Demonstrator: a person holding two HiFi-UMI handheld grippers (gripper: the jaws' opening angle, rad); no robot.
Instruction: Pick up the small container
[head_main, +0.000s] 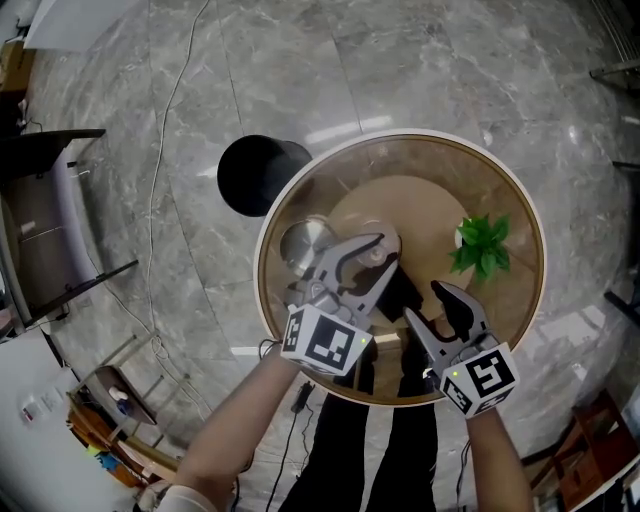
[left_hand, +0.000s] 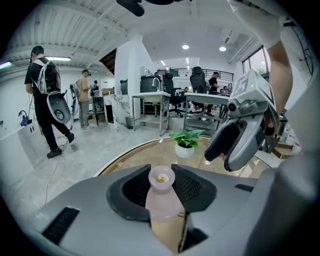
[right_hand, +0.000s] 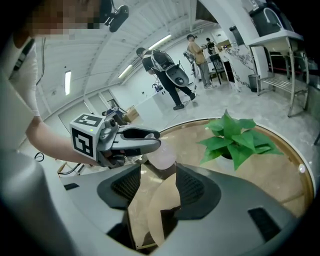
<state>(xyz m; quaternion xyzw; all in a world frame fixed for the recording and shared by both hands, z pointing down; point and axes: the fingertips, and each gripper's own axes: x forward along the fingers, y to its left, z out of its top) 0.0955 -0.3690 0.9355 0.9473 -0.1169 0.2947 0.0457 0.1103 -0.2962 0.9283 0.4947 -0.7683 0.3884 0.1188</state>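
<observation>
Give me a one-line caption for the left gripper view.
The left gripper clasps the small container by its neck at the round table, potted plant beyond.

The small container (left_hand: 162, 197) is seen in a pale, milky pink. The left gripper (head_main: 378, 255) and the right gripper (head_main: 432, 308) are finished in grey. Their pads (left_hand: 134, 189) are kept black, with a fine mesh pattern. Each marker cube (head_main: 325, 340) is printed with black squares on white. The round table (head_main: 400, 134) is tinted amber-brown and edged in white. The plant (head_main: 482, 245) is coloured bright green and its pot (left_hand: 184, 150) white. The floor (head_main: 450, 70) is patterned as grey marble with paler veins.
</observation>
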